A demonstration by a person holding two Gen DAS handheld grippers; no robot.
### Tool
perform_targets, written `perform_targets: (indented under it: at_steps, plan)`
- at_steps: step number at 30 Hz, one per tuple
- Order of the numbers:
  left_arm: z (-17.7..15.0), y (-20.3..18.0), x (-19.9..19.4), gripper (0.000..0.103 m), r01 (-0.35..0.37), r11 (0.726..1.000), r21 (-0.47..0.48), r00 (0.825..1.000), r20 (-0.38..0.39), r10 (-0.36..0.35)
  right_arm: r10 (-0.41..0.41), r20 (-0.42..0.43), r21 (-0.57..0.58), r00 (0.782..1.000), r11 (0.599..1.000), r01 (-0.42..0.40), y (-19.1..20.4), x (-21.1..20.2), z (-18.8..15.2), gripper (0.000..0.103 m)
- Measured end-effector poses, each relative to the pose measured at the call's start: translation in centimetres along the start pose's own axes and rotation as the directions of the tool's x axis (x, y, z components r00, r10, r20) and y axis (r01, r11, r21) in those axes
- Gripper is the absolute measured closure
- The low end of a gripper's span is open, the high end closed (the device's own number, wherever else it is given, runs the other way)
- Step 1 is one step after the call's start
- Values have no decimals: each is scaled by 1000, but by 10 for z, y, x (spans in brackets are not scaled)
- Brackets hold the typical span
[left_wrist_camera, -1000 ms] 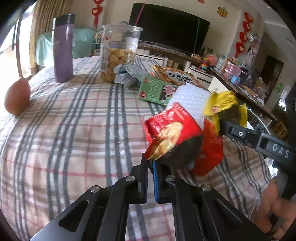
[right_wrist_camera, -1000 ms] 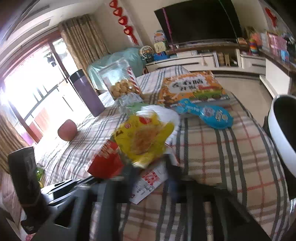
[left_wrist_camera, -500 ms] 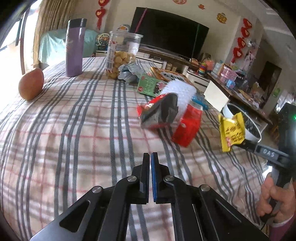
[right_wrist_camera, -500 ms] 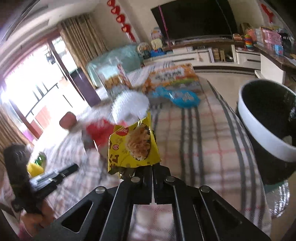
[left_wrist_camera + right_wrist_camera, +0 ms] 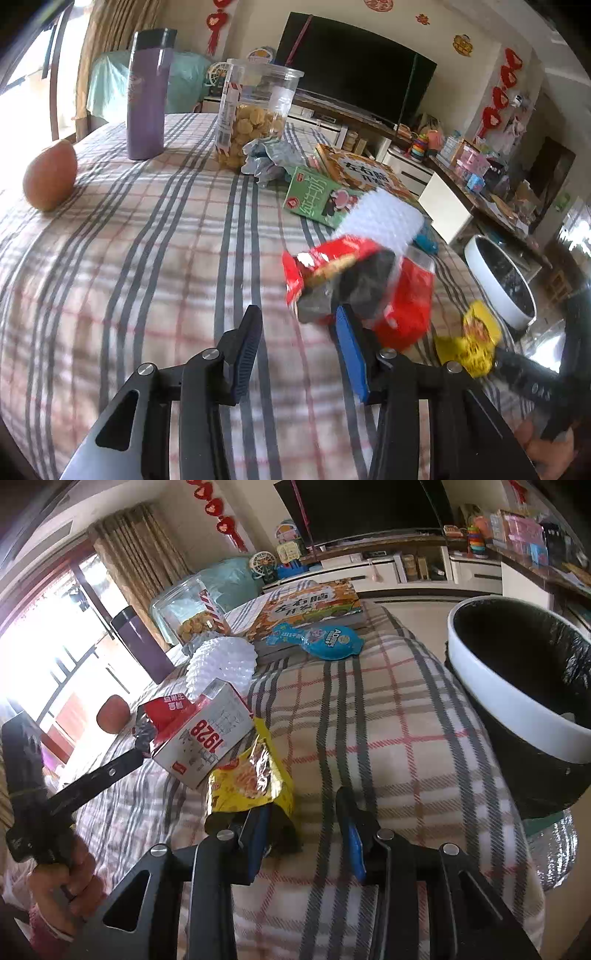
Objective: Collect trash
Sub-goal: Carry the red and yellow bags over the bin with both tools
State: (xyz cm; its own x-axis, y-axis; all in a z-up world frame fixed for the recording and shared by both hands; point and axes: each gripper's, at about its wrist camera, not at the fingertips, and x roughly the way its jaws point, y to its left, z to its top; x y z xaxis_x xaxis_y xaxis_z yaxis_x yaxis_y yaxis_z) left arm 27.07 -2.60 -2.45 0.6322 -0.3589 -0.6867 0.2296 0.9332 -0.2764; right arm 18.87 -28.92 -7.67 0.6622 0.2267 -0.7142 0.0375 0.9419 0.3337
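Now the right gripper stands wide open with the crinkled yellow snack wrapper leaning on its left finger only, so I judge it should close on the wrapper before it swings to the black-lined white-rimmed trash bin just beside the right edge of the plaid-covered table. The left gripper is also wide open and holds nothing, low over the cloth, its blue pad touching or very near the torn red snack bag. Behind it lies the red and white carton, and it should grip the bag alone.
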Motion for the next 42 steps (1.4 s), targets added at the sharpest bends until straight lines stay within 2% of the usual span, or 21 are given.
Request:
perform_targets:
  at_steps: [1, 2, 3, 4, 5, 6, 11, 13, 14, 15, 17, 22, 25, 26, 27, 28, 29, 33, 37, 42]
  plan:
    - [2, 1, 7, 63, 2, 1000, -3, 1000, -6, -2, 0, 2, -3, 1000, 1000, 0, 1, 2, 1, 65]
    - [3, 2, 12, 72, 3, 1000, -7, 1000, -12, -3, -2, 3, -9, 1000, 1000, 2, 3, 4, 1, 69]
    - [4, 3, 20, 87, 4, 1000, -9, 1000, -26, -4, -3, -1, -19, 1000, 1000, 3, 6, 6, 1, 78]
    - [4, 4, 24, 93, 7, 1000, -12, 999, -38, -8, 0, -5, -28, 1000, 1000, 0, 8, 7, 1, 85]
    - [2, 5, 28, 97, 13, 1000, -18, 999, -47, -13, -1, -8, -39, 1000, 999, 1, 10, 8, 1, 98]
    - [3, 5, 30, 100, 11, 1000, -21, 999, -47, -12, -5, -7, -45, 1000, 999, 4, 12, 7, -1, 99]
    - [2, 8, 21, 101, 15, 1000, -27, 1000, -21, -15, 15, 9, -41, 1000, 999, -15, 10, 1, -4, 101]
    - [3, 15, 18, 98, 24, 998, -63, 999, -28, -25, 21, 9, -35, 1000, 999, -21, 9, 0, -5, 100]
    - [3, 18, 16, 90, 37, 996, -85, 999, -28, -39, 24, 8, -29, 1000, 999, -23, 8, 0, -5, 95]
    - [4, 21, 14, 78, 46, 993, -109, 999, -20, -48, 24, 6, -21, 1000, 1000, -24, 6, 1, -5, 95]
    - [8, 24, 11, 68, 58, 990, -129, 998, 4, -58, 27, 1, 0, 1000, 1000, -27, 3, 3, -4, 95]
    - [17, 21, 22, 64, 61, 992, -111, 998, 9, -60, 17, -1, 33, 1000, 999, -17, -2, 6, -1, 94]
    - [21, 17, 42, 65, 39, 995, -90, 999, -19, -41, 13, 4, 33, 1000, 999, -13, -2, 8, 2, 94]
    - [21, 17, 51, 69, 38, 995, -87, 998, -37, -41, 11, 5, 30, 1000, 999, -11, -1, 9, 3, 94]
    - [21, 15, 56, 85, 36, 996, -86, 998, -51, -41, 11, 6, 29, 1000, 1000, -11, -1, 10, 4, 94]
    - [22, 14, 60, 94, 36, 996, -85, 997, -67, -42, 11, 7, 27, 1000, 1000, -11, 0, 11, 5, 94]
    - [23, 13, 61, 98, 43, 995, -85, 996, -71, -49, 10, 8, 22, 1000, 1000, -10, 1, 12, 6, 94]
    - [19, 12, 42, 100, 23, 998, -59, 1000, -8, -23, 15, 24, -1, 1000, 1000, -15, 5, 9, 4, 102]
    - [2, 16, 14, 100, -3, 999, -42, 1000, 28, 4, 24, 53, -25, 998, 999, -23, 8, -1, 0, 102]
    - [-22, 17, -25, 100, 26, 998, -57, 997, 72, -22, 27, 64, -22, 998, 999, -25, 5, -10, -4, 102]
